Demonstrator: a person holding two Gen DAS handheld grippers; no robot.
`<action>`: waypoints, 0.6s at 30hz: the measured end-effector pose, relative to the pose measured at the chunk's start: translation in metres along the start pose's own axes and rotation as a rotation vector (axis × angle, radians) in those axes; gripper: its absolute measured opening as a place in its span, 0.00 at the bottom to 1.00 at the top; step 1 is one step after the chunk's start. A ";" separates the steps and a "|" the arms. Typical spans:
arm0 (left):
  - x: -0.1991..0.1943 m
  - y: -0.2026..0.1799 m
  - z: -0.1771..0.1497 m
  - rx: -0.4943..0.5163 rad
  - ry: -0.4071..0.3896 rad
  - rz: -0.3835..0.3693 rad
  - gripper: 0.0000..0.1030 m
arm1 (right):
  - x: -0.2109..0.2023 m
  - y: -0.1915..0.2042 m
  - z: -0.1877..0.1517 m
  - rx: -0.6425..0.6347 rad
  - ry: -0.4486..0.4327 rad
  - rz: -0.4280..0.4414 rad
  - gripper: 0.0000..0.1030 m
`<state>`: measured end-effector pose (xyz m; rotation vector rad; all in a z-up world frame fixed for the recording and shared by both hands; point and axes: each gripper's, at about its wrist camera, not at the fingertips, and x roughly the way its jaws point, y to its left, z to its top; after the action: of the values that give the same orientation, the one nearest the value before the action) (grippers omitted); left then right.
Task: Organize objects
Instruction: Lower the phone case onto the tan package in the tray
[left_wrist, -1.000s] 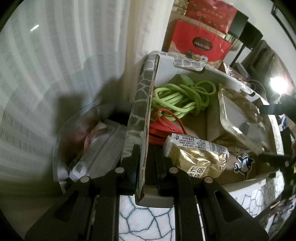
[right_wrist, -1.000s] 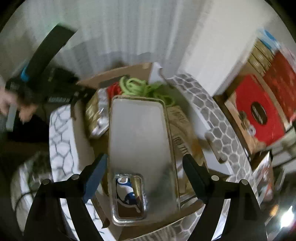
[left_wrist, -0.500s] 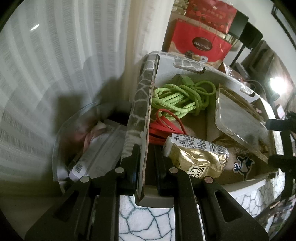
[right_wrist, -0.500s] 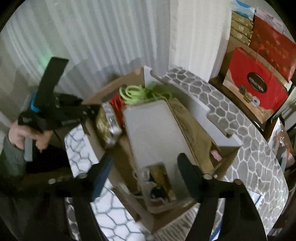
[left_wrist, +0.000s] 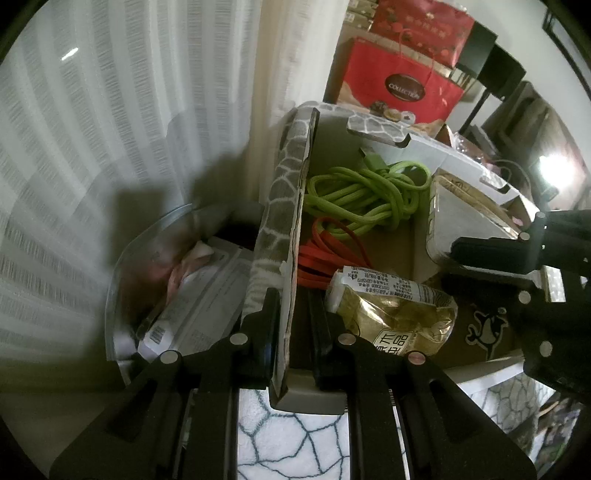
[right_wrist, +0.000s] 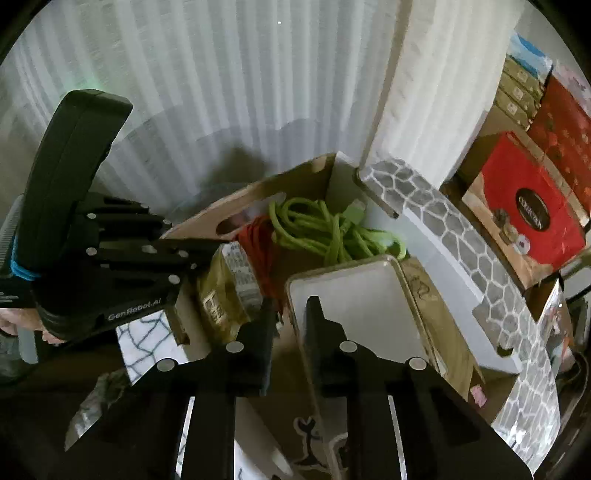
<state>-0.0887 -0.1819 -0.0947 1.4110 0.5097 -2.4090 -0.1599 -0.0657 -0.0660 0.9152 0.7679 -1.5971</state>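
Observation:
An open cardboard box has grey honeycomb-print flaps (left_wrist: 284, 192). It holds a coiled green cord (left_wrist: 362, 192), a red cord (left_wrist: 325, 251), a gold snack packet (left_wrist: 399, 314) and a clear plastic case (left_wrist: 461, 210). My left gripper (left_wrist: 293, 299) is shut on the upright left flap. In the right wrist view the clear case (right_wrist: 362, 295) lies right of the green cord (right_wrist: 325, 229) and the snack packet (right_wrist: 221, 288). My right gripper (right_wrist: 291, 310) straddles the case's left edge. Its jaws are closing, and the pads meet that edge.
A white curtain (left_wrist: 110, 110) hangs behind. A clear bin with papers (left_wrist: 192, 280) stands left of the box. Red gift bags and stacked cartons (right_wrist: 528, 210) sit to the right. A person's hand (right_wrist: 14, 325) holds the left gripper's body.
My right gripper has slid across the clear case to its left edge, and its jaws have gone from wide apart to narrow around that edge. The left gripper has kept still.

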 end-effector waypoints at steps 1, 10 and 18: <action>0.000 0.001 0.000 -0.001 0.000 -0.001 0.12 | 0.000 0.001 0.000 -0.001 -0.001 0.000 0.09; -0.001 0.001 0.000 -0.003 0.000 -0.004 0.12 | -0.016 0.020 -0.016 -0.096 -0.042 0.107 0.05; 0.000 0.000 -0.001 -0.001 0.001 -0.003 0.12 | -0.015 0.023 -0.024 -0.124 -0.003 0.144 0.09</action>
<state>-0.0879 -0.1818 -0.0945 1.4117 0.5136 -2.4099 -0.1315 -0.0424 -0.0658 0.8593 0.7724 -1.4091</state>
